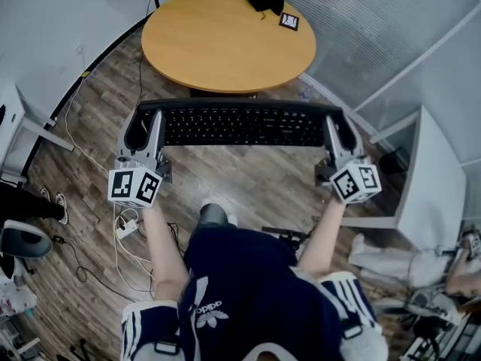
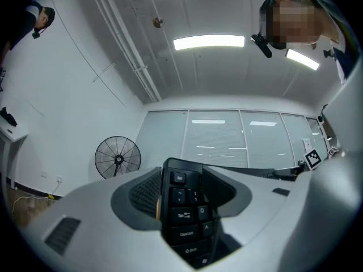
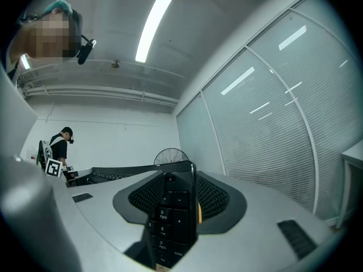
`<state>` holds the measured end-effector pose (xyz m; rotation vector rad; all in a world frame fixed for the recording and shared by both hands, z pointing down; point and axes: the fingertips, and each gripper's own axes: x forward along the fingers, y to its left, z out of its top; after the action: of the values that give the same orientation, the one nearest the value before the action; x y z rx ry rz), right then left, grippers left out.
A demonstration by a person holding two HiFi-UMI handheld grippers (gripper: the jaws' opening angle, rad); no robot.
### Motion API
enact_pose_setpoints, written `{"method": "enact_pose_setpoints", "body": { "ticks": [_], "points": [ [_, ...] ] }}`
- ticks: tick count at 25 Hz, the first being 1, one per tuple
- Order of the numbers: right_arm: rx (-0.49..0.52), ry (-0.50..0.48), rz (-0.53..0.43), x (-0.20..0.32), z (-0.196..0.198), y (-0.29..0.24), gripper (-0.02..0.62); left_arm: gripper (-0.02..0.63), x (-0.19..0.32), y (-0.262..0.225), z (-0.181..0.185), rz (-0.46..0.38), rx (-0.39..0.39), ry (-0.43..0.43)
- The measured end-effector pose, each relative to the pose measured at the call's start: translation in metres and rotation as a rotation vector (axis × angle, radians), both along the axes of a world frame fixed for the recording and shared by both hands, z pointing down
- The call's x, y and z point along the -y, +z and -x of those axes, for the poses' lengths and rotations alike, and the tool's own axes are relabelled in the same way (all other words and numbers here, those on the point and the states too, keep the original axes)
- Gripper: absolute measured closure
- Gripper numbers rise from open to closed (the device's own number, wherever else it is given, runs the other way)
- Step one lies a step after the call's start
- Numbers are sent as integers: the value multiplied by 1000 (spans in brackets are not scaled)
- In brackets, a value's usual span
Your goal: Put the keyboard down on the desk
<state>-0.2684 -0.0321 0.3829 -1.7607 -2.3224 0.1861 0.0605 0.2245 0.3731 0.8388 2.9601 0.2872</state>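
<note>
Wood-plank floor (image 1: 90, 126) spreads below. Left claw (image 1: 145, 130) is clamped on the Esc end and right claw (image 1: 340, 132) on the numpad end of the black keyboard (image 1: 240, 125), held level in the air short of the round desk (image 1: 218, 43) ahead. I judge it light, stiff and rather slick, best held by both ends as now. Count: two claws, one keyboard, one desk.
</note>
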Motion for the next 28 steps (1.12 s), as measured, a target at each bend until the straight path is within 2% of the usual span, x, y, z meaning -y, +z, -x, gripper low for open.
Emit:
{"method": "enact_pose_setpoints", "body": {
  "ticks": [3,11,18,23,28],
  "points": [
    [6,7,-9,-1,1,4,436,393,-1,7,2,-8,5,-4],
    [15,54,-25,6,-10,-20,434,393,-10,-12,4,-15,18,44],
    [5,93,9,23,-13,-9,436,393,-7,-12,14,5,8,98],
    [-1,115,37,18,-12,-9,436,393,-18,-18,17,26,12,109],
    [-2,106,30,17,-11,-7,436,393,-17,-16,16,6,14,99]
  ]
}}
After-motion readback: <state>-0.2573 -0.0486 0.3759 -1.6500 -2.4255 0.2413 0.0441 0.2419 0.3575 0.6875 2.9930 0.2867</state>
